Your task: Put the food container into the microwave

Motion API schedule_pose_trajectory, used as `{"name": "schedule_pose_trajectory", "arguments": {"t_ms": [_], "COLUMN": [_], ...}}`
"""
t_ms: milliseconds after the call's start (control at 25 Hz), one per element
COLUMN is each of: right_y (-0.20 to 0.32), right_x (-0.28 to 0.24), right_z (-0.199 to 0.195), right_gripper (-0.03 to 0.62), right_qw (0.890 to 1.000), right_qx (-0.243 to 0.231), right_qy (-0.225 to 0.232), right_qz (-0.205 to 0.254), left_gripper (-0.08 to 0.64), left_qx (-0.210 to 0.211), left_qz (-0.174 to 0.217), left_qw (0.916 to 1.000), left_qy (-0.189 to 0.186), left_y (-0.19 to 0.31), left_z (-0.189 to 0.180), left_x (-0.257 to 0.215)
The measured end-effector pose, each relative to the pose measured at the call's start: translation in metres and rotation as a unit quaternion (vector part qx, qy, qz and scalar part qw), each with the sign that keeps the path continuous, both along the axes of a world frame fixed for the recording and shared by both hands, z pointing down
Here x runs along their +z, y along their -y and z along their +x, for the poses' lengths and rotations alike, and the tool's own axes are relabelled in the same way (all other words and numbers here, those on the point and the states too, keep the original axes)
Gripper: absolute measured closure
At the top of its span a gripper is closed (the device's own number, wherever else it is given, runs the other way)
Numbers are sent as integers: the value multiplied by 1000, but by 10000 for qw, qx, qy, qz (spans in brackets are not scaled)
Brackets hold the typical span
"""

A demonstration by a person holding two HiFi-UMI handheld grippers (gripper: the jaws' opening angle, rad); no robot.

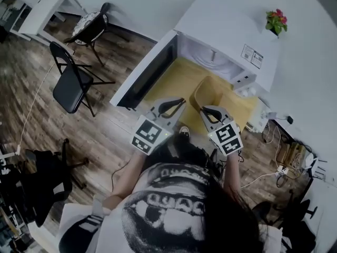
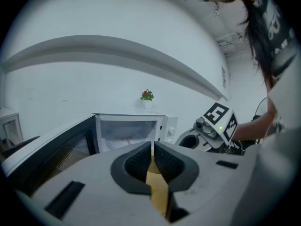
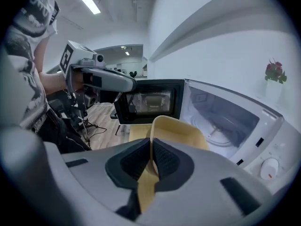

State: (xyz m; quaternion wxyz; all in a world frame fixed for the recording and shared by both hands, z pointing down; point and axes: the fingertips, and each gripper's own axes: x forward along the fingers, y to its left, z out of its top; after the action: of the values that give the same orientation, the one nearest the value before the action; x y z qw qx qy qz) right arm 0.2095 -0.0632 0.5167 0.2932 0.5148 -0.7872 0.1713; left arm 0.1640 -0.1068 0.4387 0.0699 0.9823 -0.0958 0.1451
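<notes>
Pinches the container (image 3: 181, 126) by its near wall with the right hand-held gripper (image 3: 150, 157), jaws almost together on it. Holds the left hand-held gripper (image 2: 152, 155) closed on nothing, just beside. Has the container over the counter (image 1: 171, 83), toward its front edge, before the microwave (image 1: 221, 41), not inside. Cannot tell whether lifted or resting. Judging from this: door (image 1: 145, 75) open, grip taken. Left to do: carry in, set down, let go.

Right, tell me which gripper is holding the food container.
The right gripper, shut on the rim of the yellow food container before the open microwave; the left gripper is shut on nothing, apart from it.
</notes>
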Motion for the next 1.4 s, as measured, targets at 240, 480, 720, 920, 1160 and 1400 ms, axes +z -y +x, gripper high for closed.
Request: {"name": "schedule_pose_trajectory", "arguments": {"t_ms": [240, 480, 720, 920, 1160, 1400], "right_y": [18, 50, 89, 123, 157, 181], "right_x": [7, 20, 32, 47, 53, 73], "right_z": [8, 25, 47, 69, 94, 109], "right_gripper": [566, 566, 565, 565, 565, 565], "right_qw": [9981, 9923, 9870, 9819, 9811, 9708], "right_qx": [-562, -957, -1079, -1078, -753, -563], "right_qy": [-245, -785, -1187, -1557, -1780, -2329], "right_qz": [-9, -30, 37, -29, 14, -131], "left_gripper": [545, 545, 545, 545, 545, 544], "left_qx": [-523, -941, -1350, -1613, -1736, -1848], "left_qz": [72, 152, 165, 159, 225, 239], "left_qw": [9986, 9954, 9907, 9868, 9845, 9825], "left_qy": [20, 40, 11, -21, -59, -49], "left_y": [-4, -7, -8, -9, -13, -17], "left_z": [-8, -25, -44, -54, -61, -65], "left_x": [-2, -3, -2, 0, -1, -1]}}
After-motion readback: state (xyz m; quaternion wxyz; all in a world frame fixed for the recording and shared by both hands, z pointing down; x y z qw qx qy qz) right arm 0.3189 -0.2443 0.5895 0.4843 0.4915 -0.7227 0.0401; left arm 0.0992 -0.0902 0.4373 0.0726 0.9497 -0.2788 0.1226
